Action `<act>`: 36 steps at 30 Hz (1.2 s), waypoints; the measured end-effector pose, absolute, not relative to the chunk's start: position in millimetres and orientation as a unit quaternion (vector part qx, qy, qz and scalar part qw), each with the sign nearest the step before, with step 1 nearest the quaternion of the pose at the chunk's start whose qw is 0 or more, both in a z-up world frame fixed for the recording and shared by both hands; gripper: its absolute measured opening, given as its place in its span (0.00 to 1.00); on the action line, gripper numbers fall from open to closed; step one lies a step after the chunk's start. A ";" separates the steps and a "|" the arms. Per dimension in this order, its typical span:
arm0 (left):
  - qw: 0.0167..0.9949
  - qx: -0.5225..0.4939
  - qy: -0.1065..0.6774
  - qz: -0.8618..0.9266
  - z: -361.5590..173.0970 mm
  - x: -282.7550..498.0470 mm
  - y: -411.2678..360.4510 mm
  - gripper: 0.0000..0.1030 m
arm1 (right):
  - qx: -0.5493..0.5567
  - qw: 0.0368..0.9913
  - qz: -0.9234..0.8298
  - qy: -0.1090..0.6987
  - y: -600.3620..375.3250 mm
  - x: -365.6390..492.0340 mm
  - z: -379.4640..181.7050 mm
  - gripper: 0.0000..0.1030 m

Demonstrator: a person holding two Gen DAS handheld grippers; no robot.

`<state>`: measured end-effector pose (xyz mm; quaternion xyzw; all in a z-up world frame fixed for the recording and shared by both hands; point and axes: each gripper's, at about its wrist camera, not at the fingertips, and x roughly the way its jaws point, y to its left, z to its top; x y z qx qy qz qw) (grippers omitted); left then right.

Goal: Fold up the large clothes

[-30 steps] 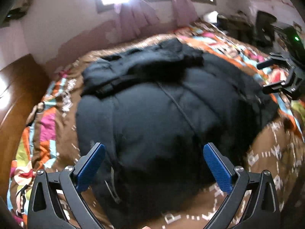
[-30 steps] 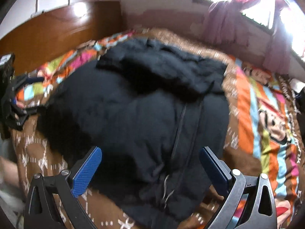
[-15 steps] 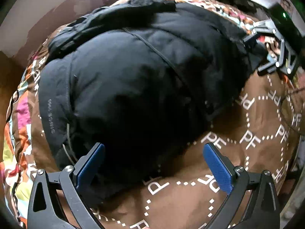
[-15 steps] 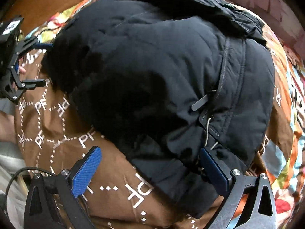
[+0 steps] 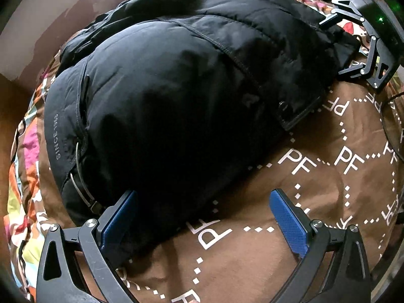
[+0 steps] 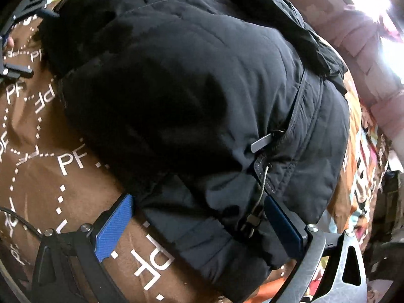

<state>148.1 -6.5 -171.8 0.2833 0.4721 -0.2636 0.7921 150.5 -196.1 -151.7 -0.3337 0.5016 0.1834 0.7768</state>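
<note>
Puffy black jacket (image 5: 176, 96), soft, bulky, probably slippery shell. Best pinched at the hem corners lying between both jaws; left gripper (image 5: 204, 217) and right gripper (image 6: 199, 222) spread wide, holding nothing.

The left gripper (image 5: 202, 217) has two black skeleton-like arms with triangular cutouts and silver screws, and each finger (image 5: 289, 223) carries a blue pad with fine texture. The right gripper (image 6: 197, 223) looks the same (its right arm looks scratched, grey metal), and a thin black cable (image 6: 17, 219) runs at the lower left of its frame.
</note>
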 end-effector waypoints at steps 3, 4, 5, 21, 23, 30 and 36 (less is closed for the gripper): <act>0.792 0.293 0.469 -0.259 -175.6 147.8 -7.5 0.98 | -0.349 0.775 0.182 0.494 -192.0 146.2 -155.9 1.00; 0.792 0.294 0.469 -0.258 -177.0 148.0 -7.4 0.98 | -0.351 0.775 0.181 0.492 -190.6 145.0 -156.7 1.00; 0.792 0.294 0.469 -0.256 -178.3 147.8 -7.1 0.98 | -0.356 0.775 0.181 0.489 -186.5 136.9 -161.6 1.00; 0.798 0.280 0.470 -0.252 -180.0 143.0 4.9 0.98 | -0.479 0.773 0.151 0.389 -140.0 100.2 -181.1 0.99; 0.800 0.277 0.469 -0.251 -179.5 142.4 7.1 0.98 | -0.480 0.774 0.149 0.386 -138.3 101.8 -181.0 0.99; 0.806 0.265 0.465 -0.253 -174.6 139.4 18.4 0.98 | -0.470 0.780 0.181 0.372 -139.1 101.9 -176.7 0.73; 0.816 0.269 0.448 -0.248 -169.4 129.8 18.6 0.98 | -0.470 0.773 0.194 0.381 -140.1 110.8 -175.6 0.42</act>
